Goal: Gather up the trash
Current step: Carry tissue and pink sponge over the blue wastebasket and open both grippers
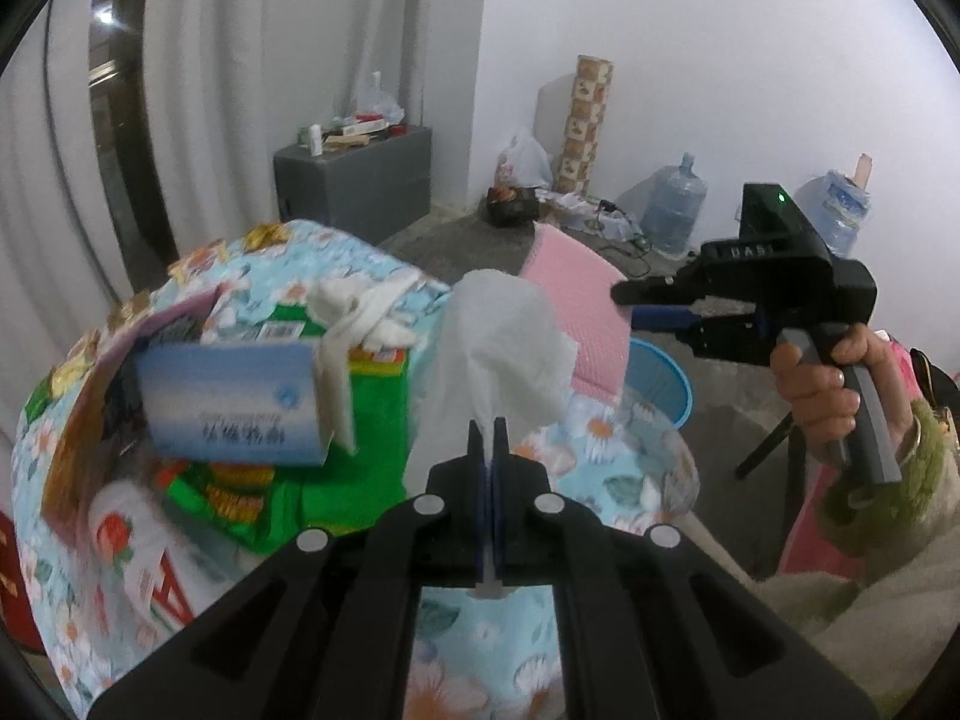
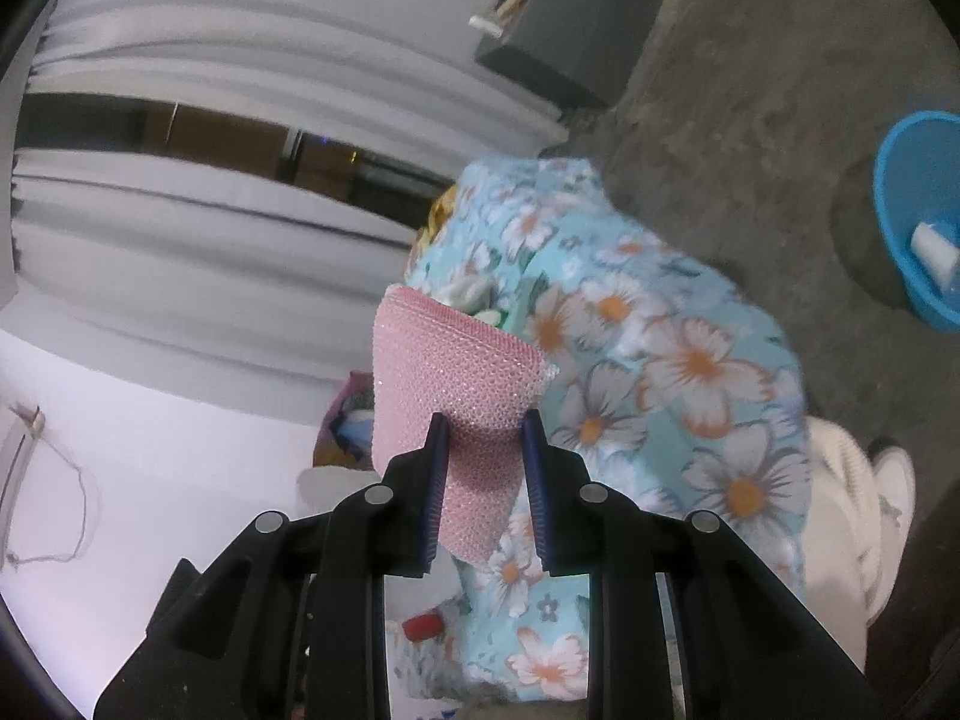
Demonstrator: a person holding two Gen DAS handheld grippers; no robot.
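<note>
Lifting white tissue (image 1: 498, 348) pinched in shut left claw (image 1: 493, 438), right claw (image 2: 483, 462) gripping pink mesh pad (image 2: 456, 384); next, likely carrying both to blue bin (image 2: 900, 228).

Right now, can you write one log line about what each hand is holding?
left gripper: shut on tissue | right gripper: shut on pink cloth | blue bin: on floor

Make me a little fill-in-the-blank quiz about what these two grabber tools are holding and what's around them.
1. The left gripper is shut on a crumpled white ____.
2. The right gripper holds a piece of ____ bubble wrap.
3. The bin on the floor is ____ in colour.
4. The tablecloth is printed with ____.

Missing words: tissue; pink; blue; flowers
</note>
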